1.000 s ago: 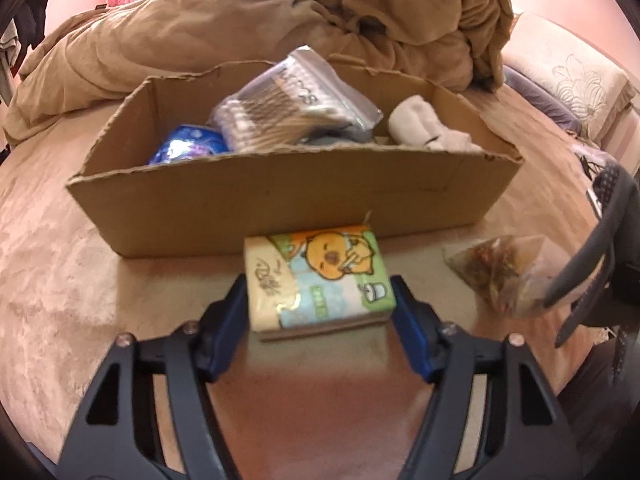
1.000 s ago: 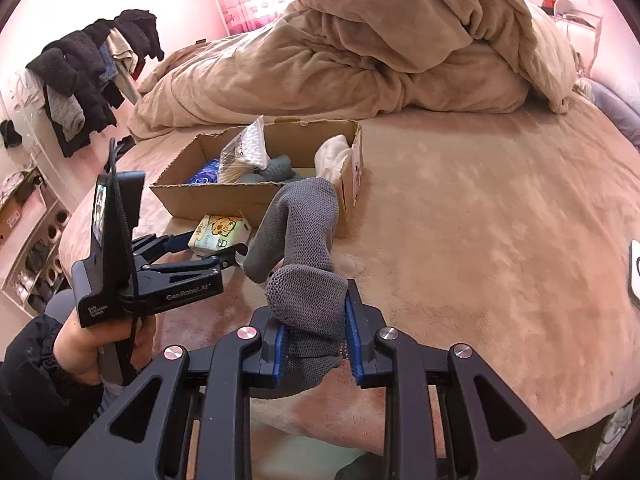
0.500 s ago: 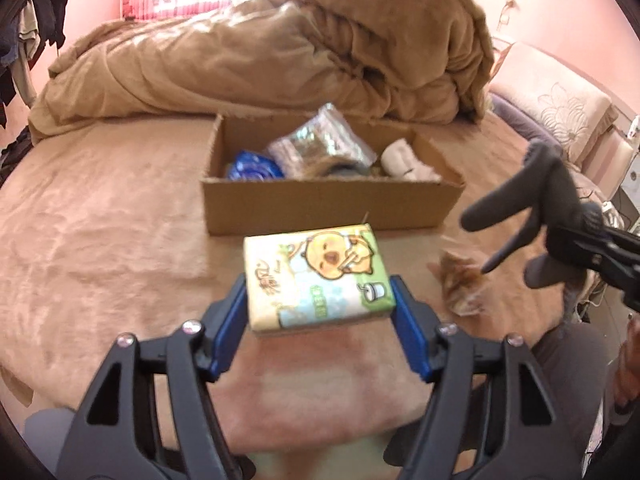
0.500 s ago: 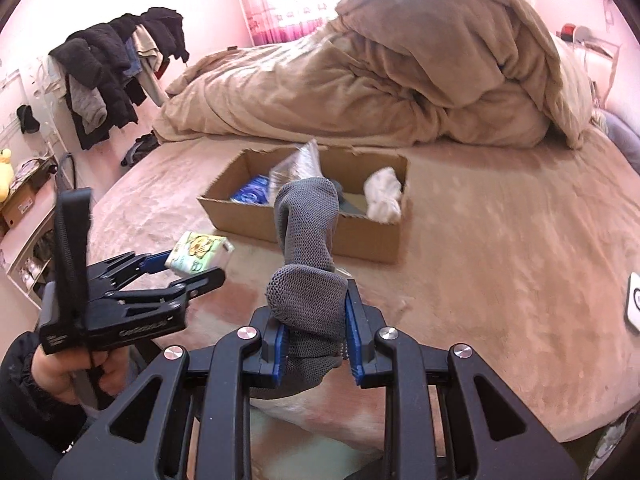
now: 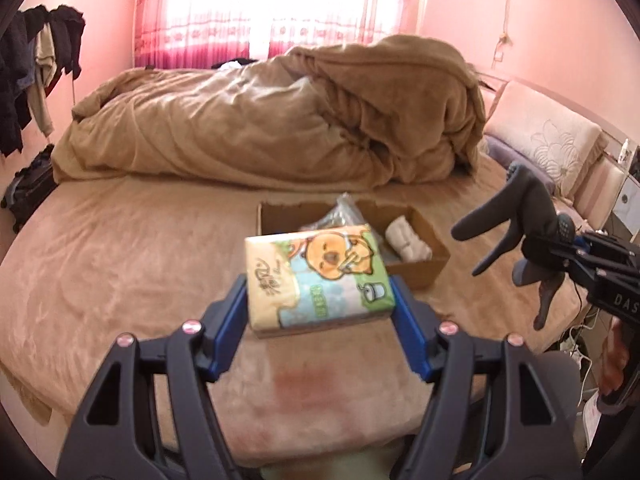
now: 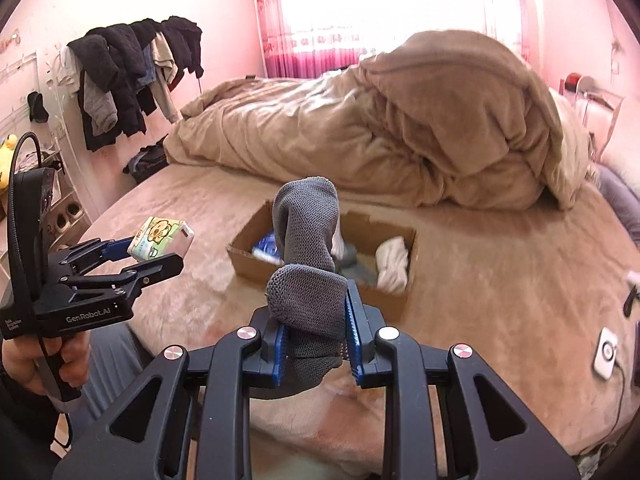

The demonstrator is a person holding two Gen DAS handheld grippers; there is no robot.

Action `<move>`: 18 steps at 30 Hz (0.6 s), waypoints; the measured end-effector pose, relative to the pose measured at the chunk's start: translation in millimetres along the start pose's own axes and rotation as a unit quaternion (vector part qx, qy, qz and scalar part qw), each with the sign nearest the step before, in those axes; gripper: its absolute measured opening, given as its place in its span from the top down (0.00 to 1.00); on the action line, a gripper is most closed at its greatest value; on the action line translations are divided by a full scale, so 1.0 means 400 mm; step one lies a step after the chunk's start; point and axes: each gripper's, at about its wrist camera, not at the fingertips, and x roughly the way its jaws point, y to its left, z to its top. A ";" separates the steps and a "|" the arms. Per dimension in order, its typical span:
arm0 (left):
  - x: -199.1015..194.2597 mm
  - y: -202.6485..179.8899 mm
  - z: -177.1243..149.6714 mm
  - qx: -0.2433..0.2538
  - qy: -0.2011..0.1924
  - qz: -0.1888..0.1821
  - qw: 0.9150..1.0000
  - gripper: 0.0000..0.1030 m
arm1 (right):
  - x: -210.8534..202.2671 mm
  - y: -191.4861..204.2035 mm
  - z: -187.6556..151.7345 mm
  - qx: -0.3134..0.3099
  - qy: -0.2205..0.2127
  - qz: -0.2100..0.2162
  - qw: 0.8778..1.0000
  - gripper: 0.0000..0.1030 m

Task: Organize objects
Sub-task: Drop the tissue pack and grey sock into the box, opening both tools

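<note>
Rumpled tan fleece duvet (image 5: 280, 120) heaped on bed; dark clothes (image 6: 132, 76) hanging along pink wall; pink curtained window (image 5: 272, 8) behind; embroidered cream pillow (image 5: 548, 140) right.

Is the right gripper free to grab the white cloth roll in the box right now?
Probably not: the right gripper is shut on a grey sock. The white roll lies uncovered in the cardboard box.

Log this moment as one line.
left gripper: shut on cartoon tissue pack | right gripper: shut on grey knit sock | cardboard box: on bed
</note>
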 end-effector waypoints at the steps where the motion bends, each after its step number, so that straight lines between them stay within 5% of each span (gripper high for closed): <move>1: 0.004 -0.001 0.011 0.003 -0.003 -0.001 1.000 0.34 | 0.001 -0.002 0.013 -0.004 -0.004 -0.004 1.000 0.75; 11: 0.114 0.012 0.111 0.017 -0.016 -0.015 1.000 0.34 | 0.095 -0.041 0.100 -0.025 -0.005 -0.021 0.999 0.75; 18: 0.280 0.043 0.127 0.008 0.021 -0.026 0.999 0.34 | 0.222 -0.096 0.117 0.010 0.012 -0.007 1.000 0.75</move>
